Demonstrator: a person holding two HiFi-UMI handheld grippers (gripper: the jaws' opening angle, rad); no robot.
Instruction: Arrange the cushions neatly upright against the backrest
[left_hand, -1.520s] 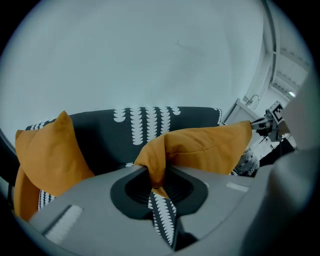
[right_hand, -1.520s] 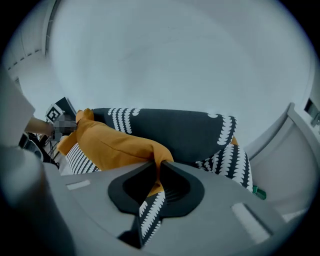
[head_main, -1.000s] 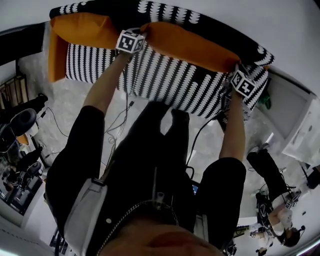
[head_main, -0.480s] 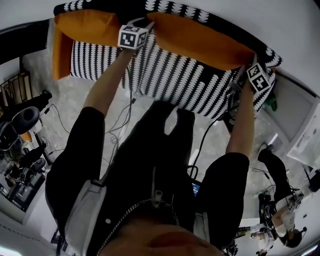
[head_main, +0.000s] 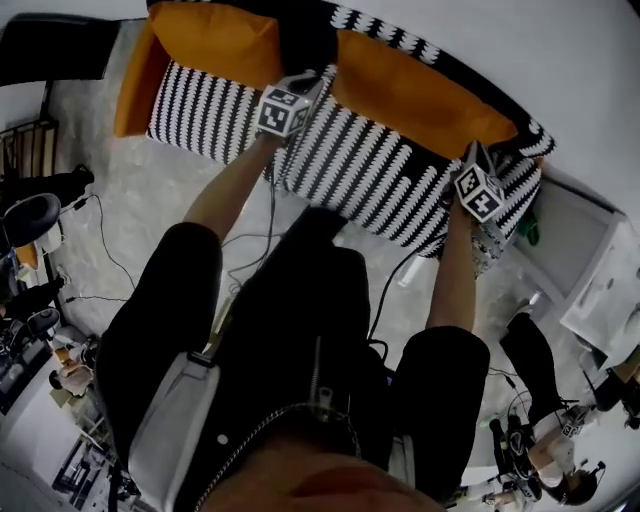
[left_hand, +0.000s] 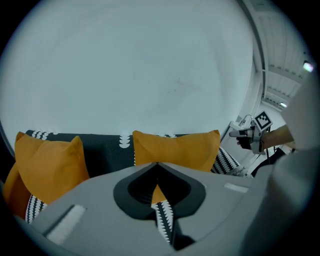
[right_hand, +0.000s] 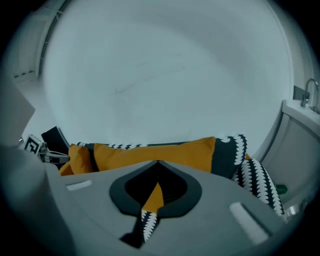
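Two orange cushions stand upright against the backrest (head_main: 305, 25) of a black-and-white patterned sofa (head_main: 370, 170): the left cushion (head_main: 215, 40) (left_hand: 47, 160) and the long right cushion (head_main: 420, 90) (left_hand: 175, 150) (right_hand: 155, 152). My left gripper (head_main: 318, 80) (left_hand: 157, 165) hovers over the seat, short of the gap between the cushions. My right gripper (head_main: 470, 152) (right_hand: 157, 162) hangs off the right cushion's right end. Both pairs of jaws have just been closing and are shut with nothing between them. Neither gripper touches a cushion.
Cables (head_main: 110, 250) trail over the grey floor left of the sofa, near an office chair (head_main: 30, 215). A white cabinet (head_main: 600, 260) stands right of the sofa. Another person (head_main: 545, 470) is at the lower right. A pale wall rises behind the sofa.
Both grippers let go of the right cushion's ends and drew back over the seat. The cushion stays upright against the backrest.
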